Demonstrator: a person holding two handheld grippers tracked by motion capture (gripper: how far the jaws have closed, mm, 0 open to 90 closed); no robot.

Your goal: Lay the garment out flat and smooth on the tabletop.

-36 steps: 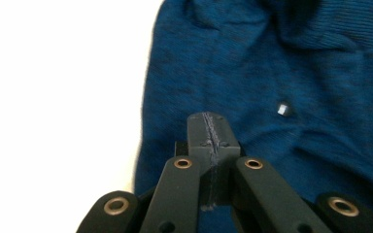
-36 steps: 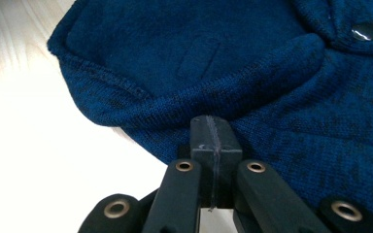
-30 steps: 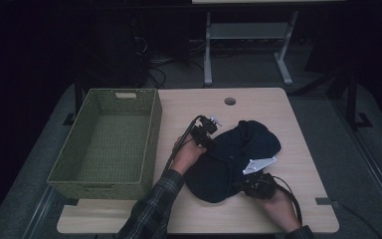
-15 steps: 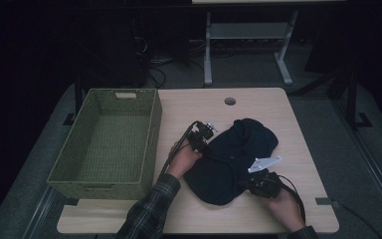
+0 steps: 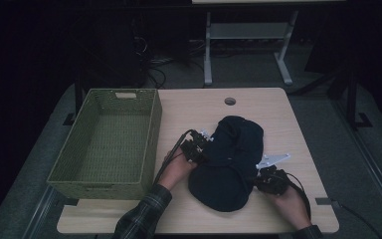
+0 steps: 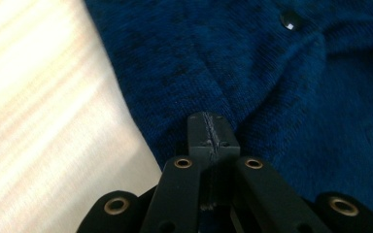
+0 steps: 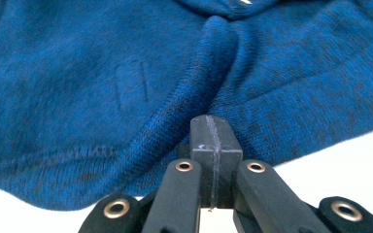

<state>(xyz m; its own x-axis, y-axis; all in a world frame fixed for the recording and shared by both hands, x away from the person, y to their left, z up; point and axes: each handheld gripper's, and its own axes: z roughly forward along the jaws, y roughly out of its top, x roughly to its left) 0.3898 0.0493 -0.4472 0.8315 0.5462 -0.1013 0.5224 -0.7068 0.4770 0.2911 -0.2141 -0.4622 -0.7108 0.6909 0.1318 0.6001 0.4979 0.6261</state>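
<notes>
Mostly rumpled dark blue knit sweater (image 5: pixel 231 159)

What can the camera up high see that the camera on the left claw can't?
High view alone: the green woven basket, the round hole in the table, the right claw at the garment's other edge, both hands, and a metal stand on the floor behind.

Left claw view alone: the garment's knit up close, bright blue, and a small shiny button.

Both: the blue garment, the pale wooden table, and the left claw, shut at the garment's edge.
</notes>
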